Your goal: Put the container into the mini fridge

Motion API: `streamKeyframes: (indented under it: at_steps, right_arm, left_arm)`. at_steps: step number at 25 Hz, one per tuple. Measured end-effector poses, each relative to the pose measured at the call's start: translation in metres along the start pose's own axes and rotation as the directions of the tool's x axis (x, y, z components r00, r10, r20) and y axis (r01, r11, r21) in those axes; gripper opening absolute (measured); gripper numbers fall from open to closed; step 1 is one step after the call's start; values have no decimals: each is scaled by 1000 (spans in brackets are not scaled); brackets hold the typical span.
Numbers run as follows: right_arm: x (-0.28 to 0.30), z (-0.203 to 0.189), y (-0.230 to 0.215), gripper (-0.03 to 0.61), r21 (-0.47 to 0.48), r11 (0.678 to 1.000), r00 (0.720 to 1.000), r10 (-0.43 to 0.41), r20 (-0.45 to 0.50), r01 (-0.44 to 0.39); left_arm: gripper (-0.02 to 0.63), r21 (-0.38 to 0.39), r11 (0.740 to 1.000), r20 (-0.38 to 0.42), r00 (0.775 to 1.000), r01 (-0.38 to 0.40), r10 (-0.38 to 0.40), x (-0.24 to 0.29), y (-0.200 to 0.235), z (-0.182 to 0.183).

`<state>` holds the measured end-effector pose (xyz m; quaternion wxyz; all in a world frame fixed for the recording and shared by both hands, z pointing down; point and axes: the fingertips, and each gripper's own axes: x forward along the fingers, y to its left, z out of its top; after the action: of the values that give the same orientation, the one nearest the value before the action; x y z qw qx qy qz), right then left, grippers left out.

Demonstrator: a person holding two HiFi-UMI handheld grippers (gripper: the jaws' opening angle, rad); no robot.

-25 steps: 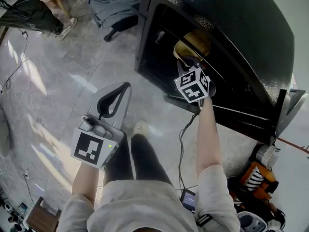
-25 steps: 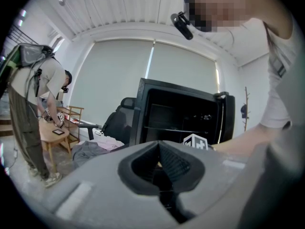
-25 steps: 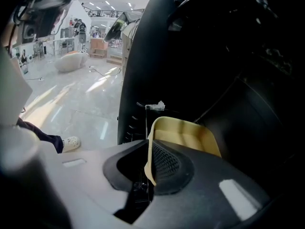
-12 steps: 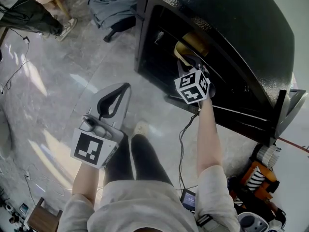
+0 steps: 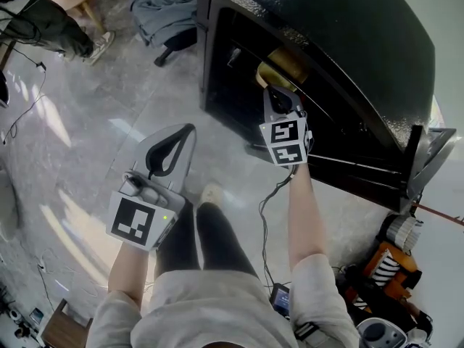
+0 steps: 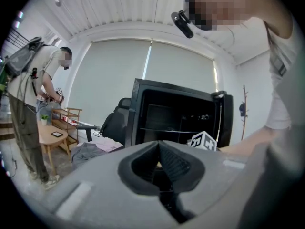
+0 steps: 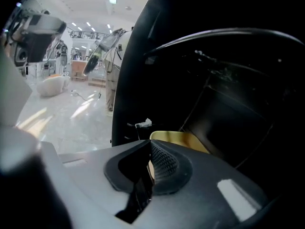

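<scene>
Yellow container point(image 5: 278, 62) lying low and flat just inside open front of black mini fridge point(image 5: 348, 35); fridge door point(image 5: 429, 156) standing wide open.

Glossy grey floor point(image 5: 72, 143) — low wooden table point(image 6: 50, 136), black chair point(image 6: 114, 120), wide blinded window point(image 6: 114, 75).

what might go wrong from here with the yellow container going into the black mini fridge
1. The right gripper seems to pinch only the rim of the shallow yellow container, so the container may tilt or slip out of the jaws.
2. The container looks close to the opening of the black mini fridge; if let go here, it might tip back out.
</scene>
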<state>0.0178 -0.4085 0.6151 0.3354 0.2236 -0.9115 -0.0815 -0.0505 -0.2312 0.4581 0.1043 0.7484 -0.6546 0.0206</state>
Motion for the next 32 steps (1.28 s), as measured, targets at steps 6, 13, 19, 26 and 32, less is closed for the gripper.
streamKeyframes:
  at_steps: [6,13,19,26,32]
  right_arm:
    - [-30,6,4,0,227,974,995,-16,103,-8]
    - [-71,15,11,0,371,929,979,-77,187,2]
    - [-109,29,22,0,412,911,964,-132,231,26]
    - [-163,46,28,0,453,888,942,-217,255,82]
    - [-209,64,40,0,457,880,927,-272,258,131]
  left_arm:
    - [3,13,1000,15,1000,2,-3,-4,-12,12]
    - [3,33,999,17,999,30,-31,-7,-25,29]
    - [3,52,996,11,997,70,-71,-8,-37,40]
    - [3,61,991,9,992,122,-123,-16,-47,53]
    - [3,72,985,14,987,159,-160,-31,-53,68]
